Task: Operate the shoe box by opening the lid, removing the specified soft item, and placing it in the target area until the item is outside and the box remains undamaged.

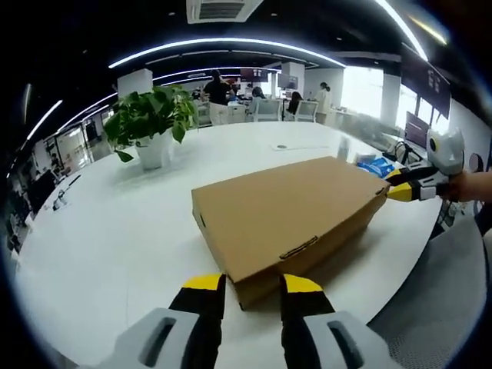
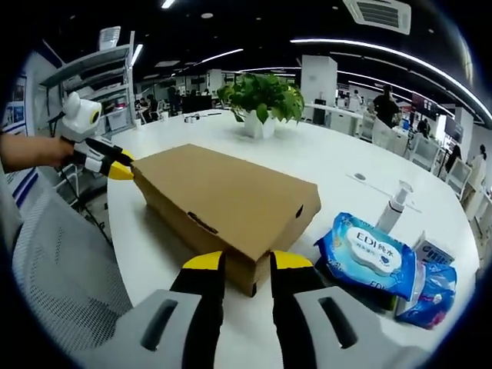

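- Left gripper view: a closed brown cardboard shoe box [image 1: 288, 219] lies flat on a round white table [image 1: 115, 238], its lid still down and a tuck tab [image 1: 300, 247] showing on the long side facing me.
- My left gripper [image 1: 252, 286] sits at the box's near corner, its yellow-tipped jaws parted, one on each side of that corner — gripping nothing.
- Right gripper view: my right gripper [image 2: 246, 263] mirrors that at the opposite corner of the shoe box [image 2: 223, 198], jaws likewise spread and empty.
- I judge that I am at the very first step — lining up both grippers to open the lid; the soft item must be inside, out of sight.
- Next, I think, one gripper should steady the box while the other gets under the lid edge near the tab and lifts gently, so the cardboard does not tear.
- Beside the box lie blue wet-wipe packs [image 2: 369, 257] and a pump bottle [image 2: 393, 207]; a potted plant [image 1: 150, 123] stands further back.
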{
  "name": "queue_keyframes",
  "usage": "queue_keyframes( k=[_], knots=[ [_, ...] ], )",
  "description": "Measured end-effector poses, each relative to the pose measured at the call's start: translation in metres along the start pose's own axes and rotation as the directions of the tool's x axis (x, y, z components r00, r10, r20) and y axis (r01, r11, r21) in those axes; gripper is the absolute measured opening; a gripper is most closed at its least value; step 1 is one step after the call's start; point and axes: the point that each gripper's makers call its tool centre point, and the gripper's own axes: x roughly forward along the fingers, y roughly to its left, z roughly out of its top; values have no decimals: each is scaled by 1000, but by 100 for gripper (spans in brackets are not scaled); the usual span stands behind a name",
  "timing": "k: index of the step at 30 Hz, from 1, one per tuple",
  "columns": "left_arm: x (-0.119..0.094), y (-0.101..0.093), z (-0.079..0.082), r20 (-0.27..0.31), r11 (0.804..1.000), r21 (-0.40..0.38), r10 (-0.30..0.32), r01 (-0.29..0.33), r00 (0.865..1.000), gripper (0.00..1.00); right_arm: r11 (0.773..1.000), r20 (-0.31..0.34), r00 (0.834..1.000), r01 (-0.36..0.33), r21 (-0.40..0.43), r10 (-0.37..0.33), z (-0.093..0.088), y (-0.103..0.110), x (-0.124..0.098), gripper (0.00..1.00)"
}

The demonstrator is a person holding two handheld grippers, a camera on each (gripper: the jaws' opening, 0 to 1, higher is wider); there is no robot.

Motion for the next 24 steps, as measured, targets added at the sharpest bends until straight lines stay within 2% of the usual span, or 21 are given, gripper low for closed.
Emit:
queue_keyframes(
  k=[2,8,11,24],
  knots=[
    [3,0,-2,-14,1000,22,5,-5,1000,27,1000,-5,1000,0,8,0,-2,1,1,21],
    [6,1,-7,-31,1000,1,2,-2,1000,26,999,-30,1000,6,46,-4,-12,0,4,19],
    [9,1,-10,-48,1000,16,4,-3,999,25,999,-42,999,9,50,-7,-17,0,5,17],
    [21,8,0,-64,999,37,0,2,998,25,996,-48,999,15,89,-11,-15,-8,12,18]
  ],
)
